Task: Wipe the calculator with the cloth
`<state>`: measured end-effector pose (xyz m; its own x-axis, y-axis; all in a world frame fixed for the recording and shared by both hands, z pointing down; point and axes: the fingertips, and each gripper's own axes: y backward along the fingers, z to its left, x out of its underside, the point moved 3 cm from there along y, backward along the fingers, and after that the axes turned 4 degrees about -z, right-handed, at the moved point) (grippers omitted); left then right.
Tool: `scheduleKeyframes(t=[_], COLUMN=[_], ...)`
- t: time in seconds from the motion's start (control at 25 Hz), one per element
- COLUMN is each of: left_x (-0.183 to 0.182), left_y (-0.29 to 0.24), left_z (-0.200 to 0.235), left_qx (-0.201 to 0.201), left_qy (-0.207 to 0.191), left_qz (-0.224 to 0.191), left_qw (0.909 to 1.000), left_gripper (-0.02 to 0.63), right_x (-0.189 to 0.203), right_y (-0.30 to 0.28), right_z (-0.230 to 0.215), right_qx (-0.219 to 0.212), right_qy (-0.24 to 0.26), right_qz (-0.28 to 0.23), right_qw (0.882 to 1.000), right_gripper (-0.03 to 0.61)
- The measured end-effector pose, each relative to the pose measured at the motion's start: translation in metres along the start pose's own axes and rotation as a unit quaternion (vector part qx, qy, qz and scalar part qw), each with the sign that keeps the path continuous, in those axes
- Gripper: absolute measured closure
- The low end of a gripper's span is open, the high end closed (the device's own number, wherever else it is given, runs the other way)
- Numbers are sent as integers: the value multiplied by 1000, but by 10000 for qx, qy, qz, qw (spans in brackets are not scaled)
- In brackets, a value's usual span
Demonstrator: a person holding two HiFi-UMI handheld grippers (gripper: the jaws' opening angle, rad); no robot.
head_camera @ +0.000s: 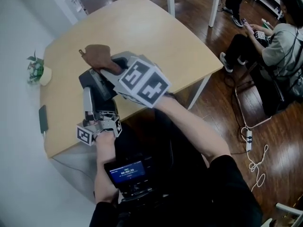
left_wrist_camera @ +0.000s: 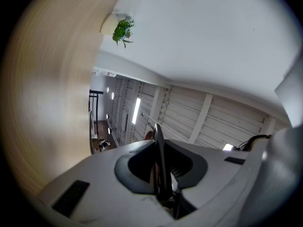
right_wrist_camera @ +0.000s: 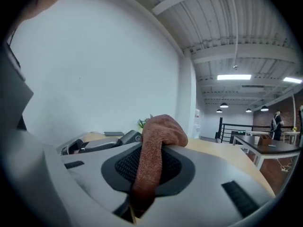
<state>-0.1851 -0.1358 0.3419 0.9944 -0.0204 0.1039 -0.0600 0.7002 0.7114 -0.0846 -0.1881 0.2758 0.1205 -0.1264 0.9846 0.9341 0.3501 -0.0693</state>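
Holding calculator edge-on, left gripper jaws clamp it above table; right gripper jaws pinch brown cloth by calculator's far end.

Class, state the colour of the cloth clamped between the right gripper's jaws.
Reddish brown. The cloth shows best in the right gripper view.

Light wooden table carries a potted plant and dark phone.
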Motion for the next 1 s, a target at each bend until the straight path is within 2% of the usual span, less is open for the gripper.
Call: scheduleKeyframes(t=[0.12,0.4,0.56,0.64,0.84,0.92,1.0], left_x=[-9,-12,-19,-20,-15,-7,0], left_y=[-2,1,3,4,5,3,2], left_z=[5,13,17,17,15,12,9], left_qx=[-35,-208,-287,-294,-217,-149,-131], left_qy=[-68,-73,-149,-184,-307,-413,-534], left_qz=[47,-290,-338,-312,-96,47,147], left_qw=[10000,9993,9989,9989,9992,9990,9984], left_gripper=[558,558,560,560,560,560,560], right_x=[13,53,79,72,3,-11,-9], right_y=[-16,15,29,36,17,-1,-15], right_z=[12,56,75,68,16,7,9], right_qx=[-288,-651,-914,-818,-29,-57,-264], right_qy=[-98,-339,-375,-355,91,157,192], right_qz=[348,828,1249,1190,316,239,405], right_qw=[9989,9939,9872,9889,9995,9996,9986], right_gripper=[520,520,520,521,521,520,521])
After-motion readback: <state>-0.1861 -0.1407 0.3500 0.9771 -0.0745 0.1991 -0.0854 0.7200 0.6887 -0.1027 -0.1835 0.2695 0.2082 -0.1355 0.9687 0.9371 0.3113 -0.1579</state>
